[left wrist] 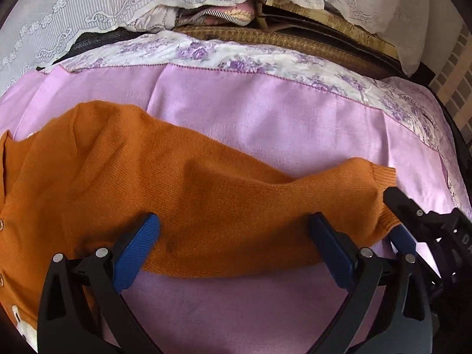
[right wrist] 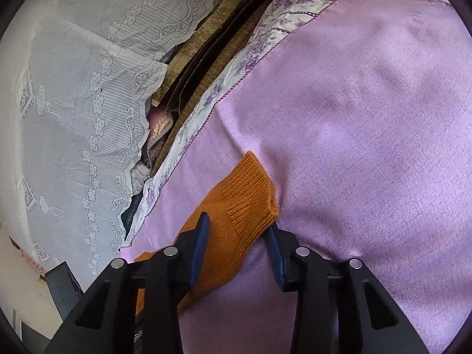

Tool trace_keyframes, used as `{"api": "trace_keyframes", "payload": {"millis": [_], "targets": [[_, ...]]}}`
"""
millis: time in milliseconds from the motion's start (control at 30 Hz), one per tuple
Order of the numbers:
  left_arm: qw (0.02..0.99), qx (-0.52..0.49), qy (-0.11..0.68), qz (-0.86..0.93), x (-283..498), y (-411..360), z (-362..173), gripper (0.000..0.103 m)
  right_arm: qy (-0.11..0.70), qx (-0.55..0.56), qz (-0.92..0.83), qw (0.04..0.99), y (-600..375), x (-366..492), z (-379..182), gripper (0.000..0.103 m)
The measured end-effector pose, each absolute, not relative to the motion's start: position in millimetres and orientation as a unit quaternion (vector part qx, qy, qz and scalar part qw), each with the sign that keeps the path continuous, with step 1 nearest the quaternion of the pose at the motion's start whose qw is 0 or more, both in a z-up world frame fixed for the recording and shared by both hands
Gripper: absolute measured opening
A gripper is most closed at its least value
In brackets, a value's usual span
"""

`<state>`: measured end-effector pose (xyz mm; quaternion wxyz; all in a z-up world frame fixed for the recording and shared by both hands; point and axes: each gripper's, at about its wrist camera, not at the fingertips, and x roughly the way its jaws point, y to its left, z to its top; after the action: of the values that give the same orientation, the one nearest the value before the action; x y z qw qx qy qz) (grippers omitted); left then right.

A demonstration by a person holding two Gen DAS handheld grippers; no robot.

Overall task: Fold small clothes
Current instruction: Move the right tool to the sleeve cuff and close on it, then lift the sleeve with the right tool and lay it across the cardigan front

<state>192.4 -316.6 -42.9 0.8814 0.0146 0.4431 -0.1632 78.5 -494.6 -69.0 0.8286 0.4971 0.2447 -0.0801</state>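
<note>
Pinching orange cardigan (left wrist: 183, 194) cuff (right wrist: 244, 203), right tool (right wrist: 239, 230); left tool (left wrist: 236, 227) spread above sleeve.

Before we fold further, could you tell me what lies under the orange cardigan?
The orange cardigan lies on a pink sheet, which shows bare all around it. Anything between the knit and the sheet is covered, so I cannot tell.

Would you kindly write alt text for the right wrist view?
The right gripper straddles the ribbed cuff of an orange knitted cardigan sleeve lying on a pink bedsheet, blue pads at either edge. White lace curtains hang at left.
</note>
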Motion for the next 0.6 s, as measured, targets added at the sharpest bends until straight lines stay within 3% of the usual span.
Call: {"api": "trace_keyframes", "payload": {"millis": [67, 233, 600], "targets": [[0.883, 0.021, 0.441, -0.161, 194, -315, -42, 0.099, 0.248, 0.508, -0.083, 0.820, -495, 76, -74, 0.008], [0.871, -0.047, 0.452, -0.185, 205, -291, -35, 0.099, 0.238, 0.514, -0.080, 0.820, -481, 55, -67, 0.007], [0.816, -0.142, 0.481, -0.289, 205, -260, -20, 0.099, 0.209, 0.358, -0.031, 0.910, -407, 50, 6, 0.007]]}}
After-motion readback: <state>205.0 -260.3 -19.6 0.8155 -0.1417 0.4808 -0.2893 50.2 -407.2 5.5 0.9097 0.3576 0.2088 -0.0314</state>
